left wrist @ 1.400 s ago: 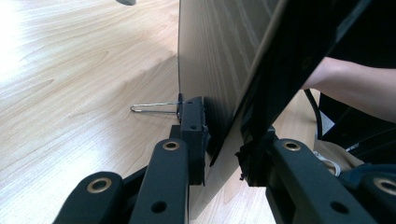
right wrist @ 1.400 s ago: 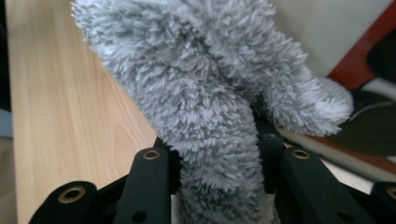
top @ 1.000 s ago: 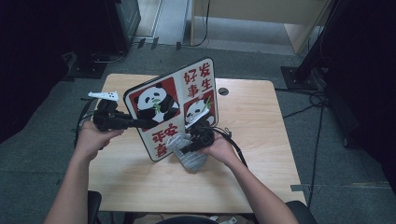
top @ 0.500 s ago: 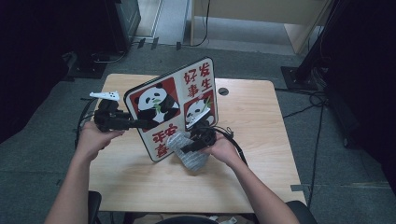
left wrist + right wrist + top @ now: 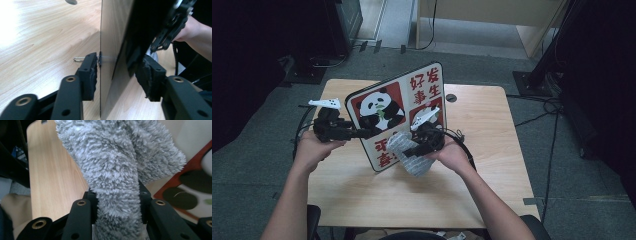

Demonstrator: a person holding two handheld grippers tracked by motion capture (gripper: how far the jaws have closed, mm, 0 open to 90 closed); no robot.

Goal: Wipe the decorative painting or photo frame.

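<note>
High view, left side: left gripper [image 5: 362,133] comes in from the left edge of a panda board [image 5: 399,115], jaws reaching onto the board's edge. Board stands tilted up on the wooden table [image 5: 492,150], near the middle, leaning back away from the person. Its face has red panels with two panda pictures and large red Chinese characters on white; top right reads 好 and 发, with 事 and 生 below them; the lower characters are partly hidden by the cloth and cannot be read.

Left gripper view shows what the high view cannot: the board edge-on, thin, wood-coloured back [image 5: 110,37], running between the two black jaws. Left jaw pad touches the back side beside a small metal clip [image 5: 80,59]; right pad sits a little off the dark front face. So the jaws are spread around the edge, not clamped. The person's right hand [image 5: 190,30] and other gripper show far off at upper right.

Right of centre in the high view: right gripper [image 5: 412,150] holds a grey cloth [image 5: 409,155] against the board's lower front. Right gripper view shows the cloth [image 5: 120,170] as fluffy grey microfibre, bunched, pinched tight between both jaws, with the red border and a panda patch [image 5: 187,192] at right and bare table [image 5: 55,170] at left.
</note>
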